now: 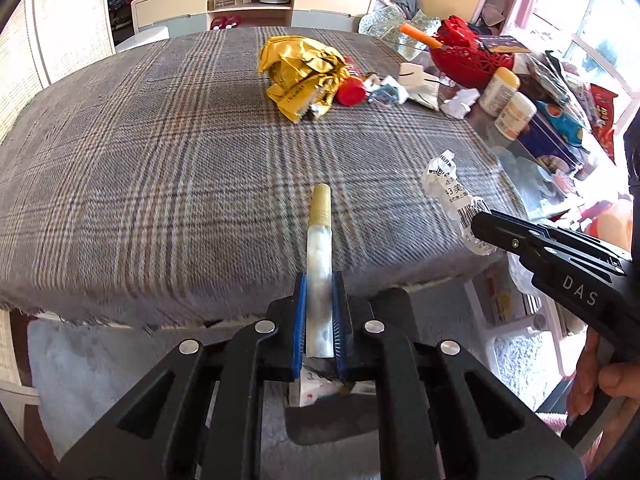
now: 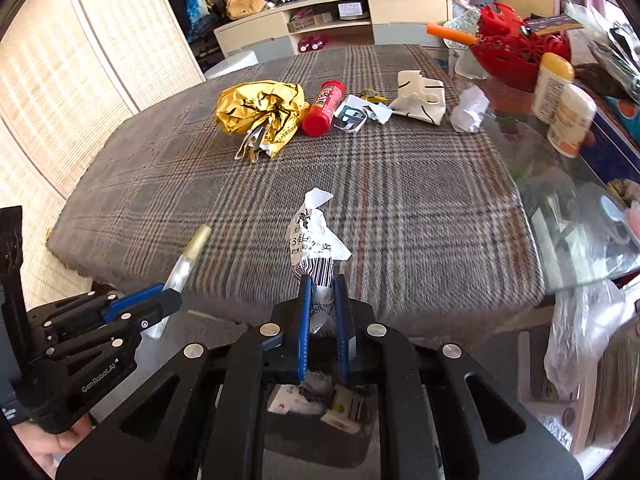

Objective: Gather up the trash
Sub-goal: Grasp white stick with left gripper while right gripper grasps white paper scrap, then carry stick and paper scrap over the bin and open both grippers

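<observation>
My left gripper (image 1: 319, 280) is shut on a clear tube with a gold cap (image 1: 320, 248), held over the near edge of the plaid-covered table (image 1: 160, 140). My right gripper (image 2: 323, 280) is shut on a crumpled printed receipt (image 2: 316, 232), also over the near edge. Each gripper shows in the other view: the right gripper (image 1: 480, 220) with the receipt (image 1: 448, 184), the left gripper (image 2: 172, 300) with the tube (image 2: 188, 256). Further back lie a crumpled yellow wrapper (image 2: 260, 114), a red tube (image 2: 324, 108), torn paper scraps (image 2: 360, 114), a white carton piece (image 2: 420, 96) and a white paper ball (image 2: 470, 112).
A bin holding trash (image 2: 316, 404) sits on the floor below both grippers. A red basket (image 2: 516, 52), two white bottles (image 2: 564, 104) and packets crowd the glass table end on the right. A plastic bag (image 2: 580, 340) hangs at the right edge. A folding screen (image 2: 60, 92) stands on the left.
</observation>
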The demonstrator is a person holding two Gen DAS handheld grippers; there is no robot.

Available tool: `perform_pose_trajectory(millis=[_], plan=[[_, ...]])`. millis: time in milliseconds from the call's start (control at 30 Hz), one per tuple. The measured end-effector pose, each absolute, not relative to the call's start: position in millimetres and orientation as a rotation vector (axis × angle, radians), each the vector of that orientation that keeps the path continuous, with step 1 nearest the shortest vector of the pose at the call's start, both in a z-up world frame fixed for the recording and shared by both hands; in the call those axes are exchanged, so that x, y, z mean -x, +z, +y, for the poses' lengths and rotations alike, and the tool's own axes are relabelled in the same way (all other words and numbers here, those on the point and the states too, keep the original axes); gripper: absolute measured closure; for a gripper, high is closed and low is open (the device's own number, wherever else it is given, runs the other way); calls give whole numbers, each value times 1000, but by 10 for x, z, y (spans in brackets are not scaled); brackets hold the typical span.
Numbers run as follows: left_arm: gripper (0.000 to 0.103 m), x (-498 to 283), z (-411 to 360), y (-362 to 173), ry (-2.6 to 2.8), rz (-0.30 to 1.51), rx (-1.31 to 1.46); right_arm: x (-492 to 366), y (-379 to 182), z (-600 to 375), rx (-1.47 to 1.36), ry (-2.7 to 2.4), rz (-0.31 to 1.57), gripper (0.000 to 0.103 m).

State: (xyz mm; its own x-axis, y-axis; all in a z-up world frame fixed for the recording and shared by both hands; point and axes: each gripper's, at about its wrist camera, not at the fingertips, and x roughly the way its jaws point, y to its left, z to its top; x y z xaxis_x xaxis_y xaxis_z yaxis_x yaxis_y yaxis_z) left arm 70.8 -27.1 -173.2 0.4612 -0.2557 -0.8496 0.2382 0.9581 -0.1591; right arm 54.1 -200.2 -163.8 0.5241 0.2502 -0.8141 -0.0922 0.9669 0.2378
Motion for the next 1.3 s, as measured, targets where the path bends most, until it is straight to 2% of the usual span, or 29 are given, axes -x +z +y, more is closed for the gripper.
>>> perform_pose_trajectory(millis=[267, 633, 1100, 1300], plan=[[92, -180, -299, -1769, -350, 1024, 31, 24, -1684, -2073, -183, 218, 980, 90], [92, 379, -445, -2242, -417, 1074, -3, 591, -2024, -2052, -185, 238, 1007, 90], [92, 296, -524, -3000, -425, 1242, 13, 457, -2740, -1954, -251, 244, 1183, 90], [92, 139, -533, -3150, -427, 1287, 33, 241, -2906, -1864, -276, 240, 1240, 90]])
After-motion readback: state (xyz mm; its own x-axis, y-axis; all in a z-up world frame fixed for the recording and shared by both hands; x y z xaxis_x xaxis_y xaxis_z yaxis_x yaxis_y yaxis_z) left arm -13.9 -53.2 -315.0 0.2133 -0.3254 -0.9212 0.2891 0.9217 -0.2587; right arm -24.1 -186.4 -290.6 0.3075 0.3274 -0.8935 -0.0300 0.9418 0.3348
